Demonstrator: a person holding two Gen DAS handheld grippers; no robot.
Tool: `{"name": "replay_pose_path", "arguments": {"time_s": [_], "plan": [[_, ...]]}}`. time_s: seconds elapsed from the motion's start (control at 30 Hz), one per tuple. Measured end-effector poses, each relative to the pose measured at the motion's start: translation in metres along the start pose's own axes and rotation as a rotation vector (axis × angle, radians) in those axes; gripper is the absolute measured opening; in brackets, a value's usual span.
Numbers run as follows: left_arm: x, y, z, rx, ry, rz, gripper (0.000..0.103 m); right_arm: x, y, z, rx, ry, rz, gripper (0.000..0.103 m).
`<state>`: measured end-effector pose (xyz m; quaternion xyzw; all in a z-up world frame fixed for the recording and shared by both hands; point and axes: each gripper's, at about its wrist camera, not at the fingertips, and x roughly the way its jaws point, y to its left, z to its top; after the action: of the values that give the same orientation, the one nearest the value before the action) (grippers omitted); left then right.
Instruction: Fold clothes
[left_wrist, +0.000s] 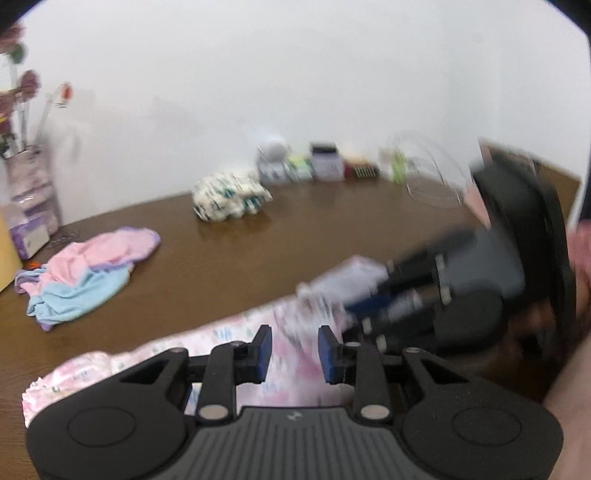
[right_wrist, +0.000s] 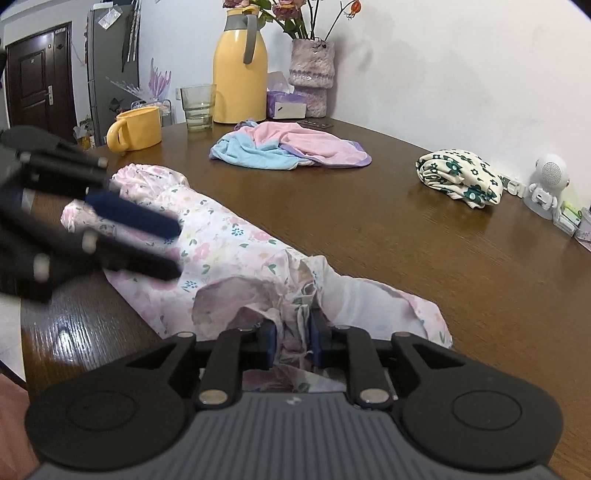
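Observation:
A pink floral garment (right_wrist: 229, 251) lies stretched along the near edge of the brown table (right_wrist: 424, 229); it also shows in the left wrist view (left_wrist: 147, 354). My right gripper (right_wrist: 292, 341) is shut on a bunched end of this garment. In the left wrist view the right gripper (left_wrist: 354, 299) comes in from the right, blurred, holding cloth. My left gripper (left_wrist: 294, 350) is open just above the garment, with nothing between its pads. In the right wrist view the left gripper (right_wrist: 162, 247) hovers blurred over the garment's far end.
A pink, blue and purple cloth pile (right_wrist: 291, 147) and a folded white cloth with green flowers (right_wrist: 461, 175) lie further back. A yellow mug (right_wrist: 135, 129), a glass (right_wrist: 197, 107), a yellow jug (right_wrist: 240, 70) and a vase (right_wrist: 312, 77) stand at the far end. Small items (left_wrist: 317, 162) line the wall.

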<state>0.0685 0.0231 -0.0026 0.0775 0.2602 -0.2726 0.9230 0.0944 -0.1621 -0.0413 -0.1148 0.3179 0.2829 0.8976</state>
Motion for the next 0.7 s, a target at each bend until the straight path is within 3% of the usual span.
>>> {"name": "replay_pose_path", "arguments": {"time_s": [0.07,0.2,0.3,0.4,0.43,0.47,0.7], "plan": [[0.001,0.004,0.006,-0.024,-0.030,0.012,0.025,-0.012,-0.005,0.001,0.041,-0.022,0.052,0.042],[0.014,0.008,0.023,-0.050,-0.050,0.008,0.025,-0.060,-0.024,0.001,0.139,-0.130,0.122,0.050],[0.026,0.003,0.031,-0.035,-0.050,-0.030,0.025,-0.088,-0.045,-0.005,0.200,-0.183,0.105,0.050],[0.046,-0.012,0.036,0.011,-0.017,-0.067,0.024,-0.086,-0.065,-0.010,0.216,-0.152,0.013,0.036],[0.053,-0.017,0.036,0.028,0.000,-0.077,0.023,-0.079,-0.069,-0.012,0.217,-0.135,0.003,0.024],[0.058,-0.023,0.036,0.049,0.019,-0.082,0.016,-0.071,-0.072,-0.012,0.218,-0.119,0.006,0.019],[0.073,-0.024,0.016,0.087,0.127,-0.032,0.013,-0.027,-0.068,-0.015,0.164,-0.041,0.048,0.017]]}}
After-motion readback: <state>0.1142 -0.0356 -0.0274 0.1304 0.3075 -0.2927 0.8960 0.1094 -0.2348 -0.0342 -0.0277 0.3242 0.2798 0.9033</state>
